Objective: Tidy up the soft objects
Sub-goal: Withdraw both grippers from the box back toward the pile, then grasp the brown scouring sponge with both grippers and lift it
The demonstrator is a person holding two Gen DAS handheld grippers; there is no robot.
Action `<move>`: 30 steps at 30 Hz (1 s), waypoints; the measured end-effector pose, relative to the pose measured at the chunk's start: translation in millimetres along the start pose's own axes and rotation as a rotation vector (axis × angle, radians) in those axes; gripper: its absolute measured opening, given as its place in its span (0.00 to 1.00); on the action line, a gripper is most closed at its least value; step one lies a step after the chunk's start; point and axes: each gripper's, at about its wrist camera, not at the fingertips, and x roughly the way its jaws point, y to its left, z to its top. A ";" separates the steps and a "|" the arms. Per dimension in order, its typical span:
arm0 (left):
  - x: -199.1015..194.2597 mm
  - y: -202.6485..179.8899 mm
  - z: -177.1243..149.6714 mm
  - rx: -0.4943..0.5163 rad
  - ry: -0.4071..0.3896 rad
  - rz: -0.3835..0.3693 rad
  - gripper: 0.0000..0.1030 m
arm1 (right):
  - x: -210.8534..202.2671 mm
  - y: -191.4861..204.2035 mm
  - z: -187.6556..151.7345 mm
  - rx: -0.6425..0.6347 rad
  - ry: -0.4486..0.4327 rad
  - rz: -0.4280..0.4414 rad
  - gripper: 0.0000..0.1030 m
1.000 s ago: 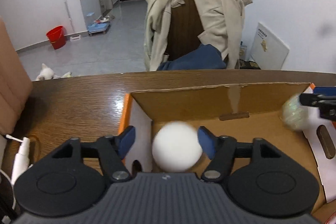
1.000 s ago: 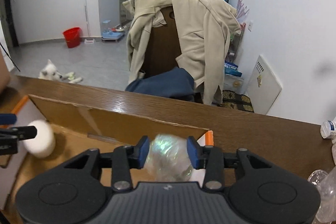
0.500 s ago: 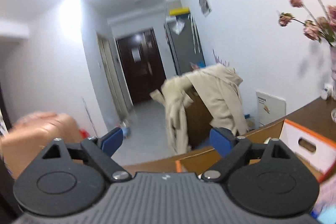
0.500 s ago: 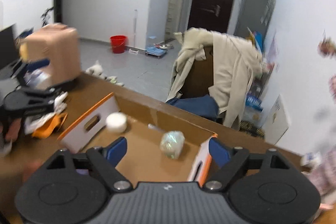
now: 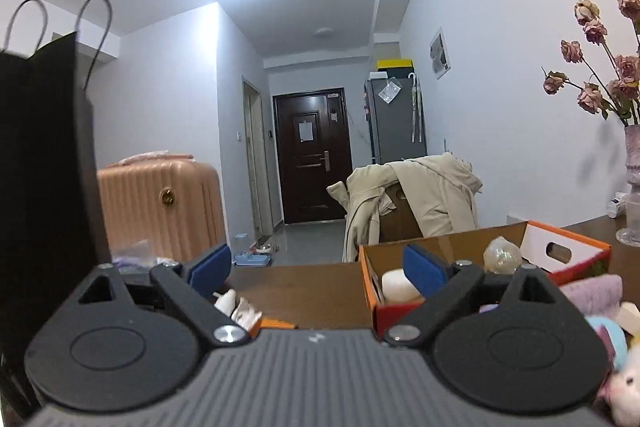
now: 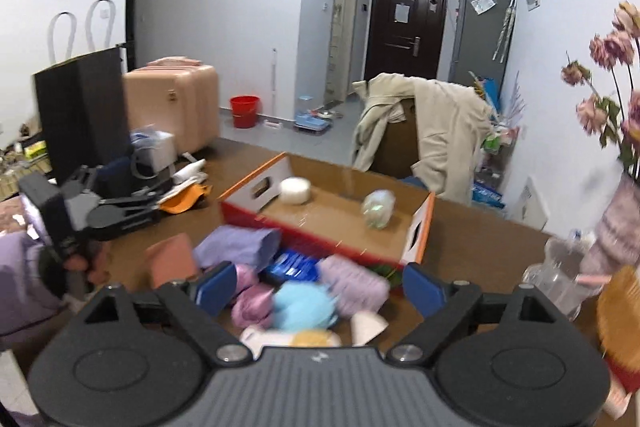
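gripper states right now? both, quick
Left gripper: open, holding nothing.
Right gripper: open, holding nothing, above the loose soft items in front of the box.

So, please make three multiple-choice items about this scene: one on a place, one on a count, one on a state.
1. Where does the white puff lie?
A. in the box
B. on the chair
C. in the bucket

2. How many things lie in the box?
A. none
B. two
C. five

3. How do the jaws of the right gripper stand?
A. shut on a towel
B. open, holding nothing
C. shut on the puff

Key: 1 A, the puff rests on the box floor near its left wall. 2 B, only the puff and the shiny ball are inside. 3 B, the blue pads stand wide apart.
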 end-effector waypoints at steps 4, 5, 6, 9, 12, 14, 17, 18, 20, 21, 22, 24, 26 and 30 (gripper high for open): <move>1.5 2.7 -9.7 -0.022 0.057 0.034 0.92 | -14.6 9.0 -27.9 0.022 -0.003 -0.026 0.88; 1.9 4.8 -8.7 -0.025 0.078 0.025 0.92 | -17.2 9.6 -34.3 0.032 -0.007 -0.027 0.88; 1.3 5.6 -6.1 -0.018 0.104 0.009 0.94 | -18.2 10.2 -40.6 0.039 -0.011 -0.025 0.88; -9.9 7.5 6.8 0.030 0.216 -0.005 0.95 | -20.0 17.7 -63.5 0.051 -0.045 -0.061 0.88; -46.7 19.8 13.0 0.001 0.257 -0.100 1.00 | -18.0 34.6 -88.8 0.085 -0.094 -0.069 0.88; -73.9 23.8 4.7 0.012 0.259 -0.142 1.00 | -12.3 49.2 -105.1 0.114 -0.132 -0.087 0.88; -100.5 34.2 -9.9 -0.038 0.280 -0.185 1.00 | 5.9 80.4 -120.2 0.142 -0.182 -0.137 0.86; -102.3 41.7 -13.7 -0.062 0.289 -0.201 1.00 | 13.7 92.3 -121.7 0.160 -0.193 -0.136 0.86; -91.6 53.1 -15.4 -0.075 0.287 -0.231 1.00 | 28.4 109.5 -119.4 0.207 -0.206 -0.093 0.81; -81.3 58.8 -15.4 -0.069 0.290 -0.248 1.00 | 38.0 117.1 -117.0 0.228 -0.206 -0.063 0.75; -67.6 62.9 -15.2 -0.071 0.295 -0.270 1.00 | 49.9 123.6 -111.8 0.242 -0.190 -0.029 0.71; -33.1 71.3 -20.0 -0.104 0.348 -0.307 0.97 | 81.4 135.7 -101.0 0.257 -0.144 0.034 0.54; 0.3 75.1 -24.5 -0.156 0.414 -0.341 0.92 | 114.1 140.9 -93.7 0.298 -0.094 0.071 0.39; 48.7 77.3 -42.5 -0.211 0.524 -0.335 0.68 | 163.9 144.0 -86.5 0.391 -0.043 0.120 0.33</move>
